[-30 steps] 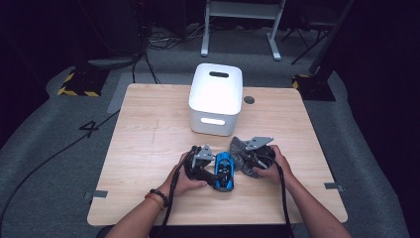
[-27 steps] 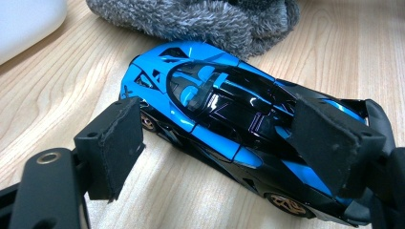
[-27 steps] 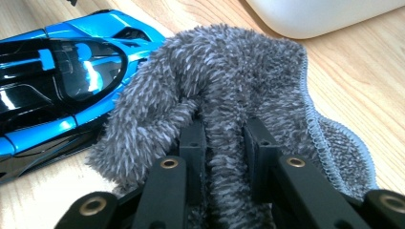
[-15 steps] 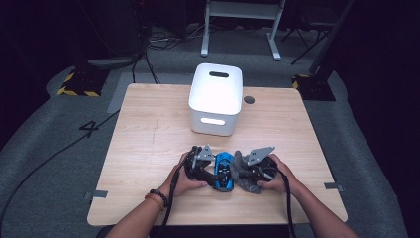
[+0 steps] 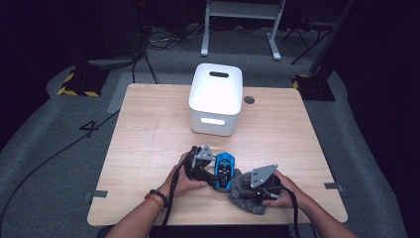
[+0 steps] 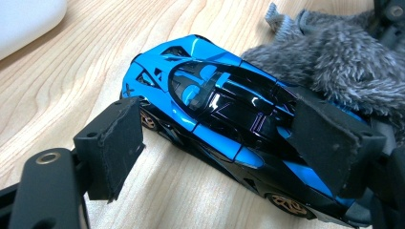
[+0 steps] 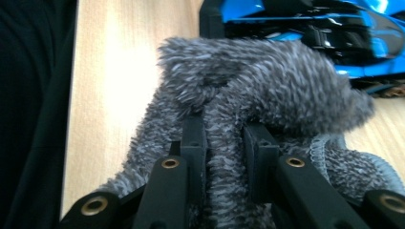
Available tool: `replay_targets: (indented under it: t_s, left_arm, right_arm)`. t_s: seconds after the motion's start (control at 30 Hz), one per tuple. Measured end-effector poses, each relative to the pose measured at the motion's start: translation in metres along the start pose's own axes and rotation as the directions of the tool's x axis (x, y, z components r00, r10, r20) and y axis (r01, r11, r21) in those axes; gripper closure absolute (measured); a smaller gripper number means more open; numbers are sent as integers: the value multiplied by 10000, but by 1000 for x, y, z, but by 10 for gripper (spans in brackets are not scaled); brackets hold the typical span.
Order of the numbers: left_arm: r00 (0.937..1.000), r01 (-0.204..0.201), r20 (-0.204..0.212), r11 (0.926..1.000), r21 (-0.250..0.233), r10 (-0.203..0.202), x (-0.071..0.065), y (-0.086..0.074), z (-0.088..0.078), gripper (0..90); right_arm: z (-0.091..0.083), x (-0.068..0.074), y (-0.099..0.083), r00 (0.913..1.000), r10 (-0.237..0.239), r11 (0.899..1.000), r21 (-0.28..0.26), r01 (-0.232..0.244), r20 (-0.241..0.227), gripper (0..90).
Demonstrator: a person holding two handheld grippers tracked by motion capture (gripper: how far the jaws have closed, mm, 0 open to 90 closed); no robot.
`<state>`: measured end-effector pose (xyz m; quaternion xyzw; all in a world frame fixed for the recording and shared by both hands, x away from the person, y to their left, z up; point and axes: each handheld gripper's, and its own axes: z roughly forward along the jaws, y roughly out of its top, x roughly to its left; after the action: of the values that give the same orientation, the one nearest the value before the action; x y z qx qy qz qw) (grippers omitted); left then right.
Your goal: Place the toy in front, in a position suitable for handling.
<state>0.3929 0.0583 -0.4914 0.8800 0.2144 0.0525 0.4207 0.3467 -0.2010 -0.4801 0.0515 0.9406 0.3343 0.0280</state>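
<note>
A glossy blue and black toy car (image 5: 224, 168) sits on the wooden table (image 5: 148, 134), near the front middle. My left gripper (image 5: 214, 173) comes at it from the left. In the left gripper view the car (image 6: 215, 105) lies between the two pads and the left gripper (image 6: 222, 143) is shut on its sides. My right gripper (image 5: 246, 191) is just right of the car's near end, shut on a grey fuzzy cloth (image 5: 245, 198). In the right gripper view the cloth (image 7: 258, 81) bulges out of the right gripper (image 7: 224, 138) and rests against the car (image 7: 334, 28).
A white rounded box (image 5: 216, 99) with a slot in its top stands at the back middle of the table. A small dark disc (image 5: 249, 99) lies to its right. The table's front edge is close behind both hands.
My right gripper has drawn the grey cloth along the car's right side toward the table's front edge. The left gripper and the car have stayed put.
</note>
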Motion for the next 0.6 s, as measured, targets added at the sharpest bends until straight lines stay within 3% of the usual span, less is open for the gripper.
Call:
replay_targets:
  t_s: [0.1, 0.17, 0.23, 0.3, 0.37, 0.47, 0.6]
  left_arm:
    - [9988, 281, 403, 9996, 14, -281, 2, -2, 0, 190]
    - [9978, 258, 608, 9996, 75, -262, 2, -2, -2, 189]
    - [9980, 96, 618, 9999, 49, -99, 0, -1, -10, 189]
    - [9971, 234, 731, 9993, -303, -211, -3, -2, -23, 162]
    - [9959, 414, 817, 9986, -316, -387, -6, -6, -32, 158]
    - [9966, 332, 738, 9988, 349, -357, -13, -18, -34, 159]
    - [9968, -58, 799, 9928, 1194, -38, -24, -32, -30, 161]
  right_arm:
    - [-2, -8, -4, 9947, 488, 9988, -149, -476, 908, 746]
    - [-2, -17, -8, 9841, 1057, 9941, -374, -1013, 1430, 747]
    - [0, -23, -11, 9783, 1372, 9902, -478, -1313, 1552, 750]
    - [1, -26, -11, 9758, 1504, 9882, -540, -1436, 1586, 750]
    - [1, -26, -11, 9738, 1509, 9882, -515, -1442, 1702, 750]
    - [2, -25, -10, 9706, 1556, 9876, -480, -1493, 1834, 751]
    - [4, -25, -8, 9683, 1609, 9868, -480, -1545, 1908, 752]
